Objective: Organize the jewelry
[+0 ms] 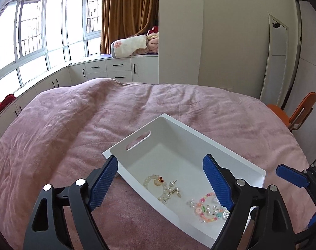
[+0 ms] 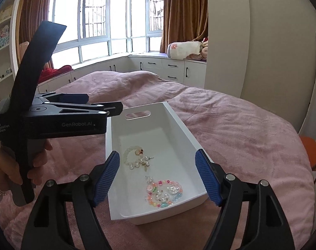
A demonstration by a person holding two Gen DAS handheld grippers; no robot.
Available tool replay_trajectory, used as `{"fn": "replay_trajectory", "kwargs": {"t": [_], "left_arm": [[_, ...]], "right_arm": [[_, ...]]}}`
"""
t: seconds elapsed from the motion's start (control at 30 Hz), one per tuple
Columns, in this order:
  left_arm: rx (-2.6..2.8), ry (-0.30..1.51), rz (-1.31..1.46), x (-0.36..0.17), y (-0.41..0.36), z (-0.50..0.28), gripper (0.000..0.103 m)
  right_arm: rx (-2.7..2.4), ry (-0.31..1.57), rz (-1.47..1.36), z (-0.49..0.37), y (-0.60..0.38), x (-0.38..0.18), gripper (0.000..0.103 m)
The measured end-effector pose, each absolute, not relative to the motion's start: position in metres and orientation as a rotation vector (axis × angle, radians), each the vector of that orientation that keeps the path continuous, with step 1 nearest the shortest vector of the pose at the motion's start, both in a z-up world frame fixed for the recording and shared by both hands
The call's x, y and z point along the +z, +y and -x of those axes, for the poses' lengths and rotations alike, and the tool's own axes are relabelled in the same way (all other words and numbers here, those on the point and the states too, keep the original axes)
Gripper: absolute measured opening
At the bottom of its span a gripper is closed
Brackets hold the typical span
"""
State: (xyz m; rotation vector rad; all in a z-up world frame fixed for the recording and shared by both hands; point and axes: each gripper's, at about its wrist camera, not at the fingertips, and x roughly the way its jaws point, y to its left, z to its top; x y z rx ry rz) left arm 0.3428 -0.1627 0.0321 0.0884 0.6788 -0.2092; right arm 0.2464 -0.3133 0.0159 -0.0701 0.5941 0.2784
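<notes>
A white plastic bin (image 1: 138, 140) (image 2: 178, 123) sits on the pink bedspread. Inside lie a pearl bracelet with a gold charm (image 1: 158, 184) (image 2: 135, 159) and a colourful bead bracelet (image 1: 208, 208) (image 2: 163, 193), with small earrings beside them. My left gripper (image 1: 161, 175) is open and empty, hovering above the bin's near end; it also shows at the left of the right wrist view (image 2: 114, 107). My right gripper (image 2: 157, 167) is open and empty above the bin; one of its fingers (image 1: 291, 176) shows at the right of the left wrist view.
The pink bedspread (image 1: 74, 125) (image 2: 241, 129) spreads all around the bin. An orange chair (image 1: 293, 112) stands at the bed's right side. White cabinets (image 1: 116, 68) and windows run behind the bed. A shelf unit (image 2: 1, 48) stands at the left.
</notes>
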Motion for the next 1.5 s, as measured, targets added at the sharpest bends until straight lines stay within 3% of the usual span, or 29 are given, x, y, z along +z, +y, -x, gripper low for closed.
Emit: {"fn": "replay_trajectory", "kwargs": {"t": [0.07,0.43,0.7,1.5], "left_arm": [[-0.19,0.648,-0.096,0.039,-0.158,-0.332,0.089],[-0.103,0.592,-0.038,0.056,-0.138,-0.275,0.095],[-0.095,0.501,-0.108,0.055,-0.149,-0.224,0.096],[-0.062,0.52,-0.065,0.022,-0.145,-0.192,0.099]], "right_arm": [[0.265,0.582,0.069,-0.236,-0.314,0.021,0.084],[0.158,0.551,0.136,-0.189,-0.31,0.035,0.098],[0.119,0.439,0.218,-0.156,-0.295,0.034,0.098],[0.113,0.454,0.112,-0.143,-0.311,0.006,0.098]]}}
